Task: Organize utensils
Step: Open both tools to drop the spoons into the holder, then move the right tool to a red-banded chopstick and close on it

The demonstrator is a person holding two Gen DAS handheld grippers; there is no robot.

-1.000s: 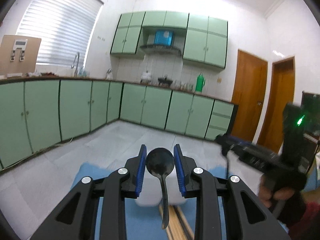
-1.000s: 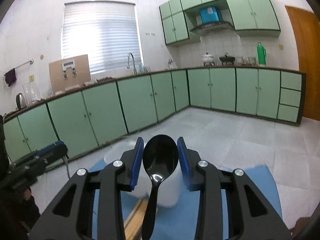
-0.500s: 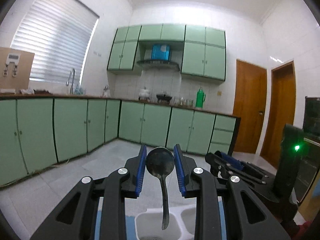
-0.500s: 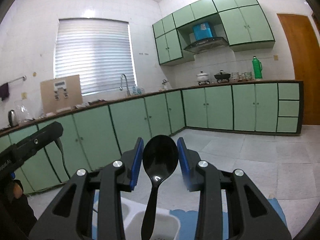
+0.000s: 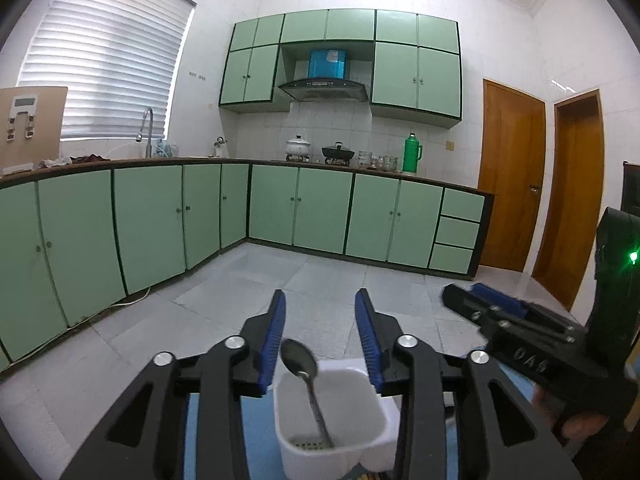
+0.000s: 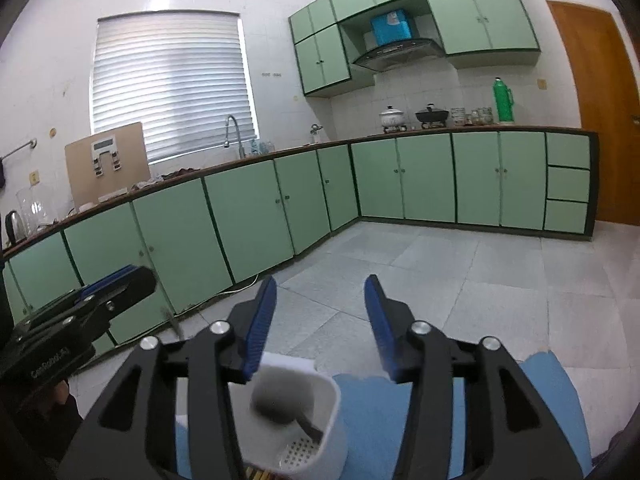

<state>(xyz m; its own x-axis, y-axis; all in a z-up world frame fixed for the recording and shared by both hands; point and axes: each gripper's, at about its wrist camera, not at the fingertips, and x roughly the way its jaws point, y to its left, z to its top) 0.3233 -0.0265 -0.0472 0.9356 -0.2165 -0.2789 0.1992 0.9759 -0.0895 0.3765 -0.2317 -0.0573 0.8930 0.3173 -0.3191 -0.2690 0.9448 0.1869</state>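
Observation:
A white utensil holder [image 5: 372, 430] stands on a blue mat, just below both grippers. My left gripper [image 5: 320, 314] is open and empty above it. A metal spoon [image 5: 306, 380] stands bowl-up in the holder's compartment under it. My right gripper [image 6: 320, 300] is open and empty. A black spoon [image 6: 280, 404], blurred, sits in the compartment of the holder [image 6: 334, 420] under it. The right gripper shows at the right of the left wrist view [image 5: 516, 332]. The left gripper shows at the left of the right wrist view [image 6: 80, 312].
The blue mat [image 6: 560, 400] covers the surface under the holder. Green cabinets [image 5: 320, 212] line the far walls, with tiled floor [image 6: 480, 280] between. Two wooden doors [image 5: 512, 176] stand at the right.
Both grippers have opened and let go of their spoons. The metal spoon and the black spoon have dropped into the white holder.

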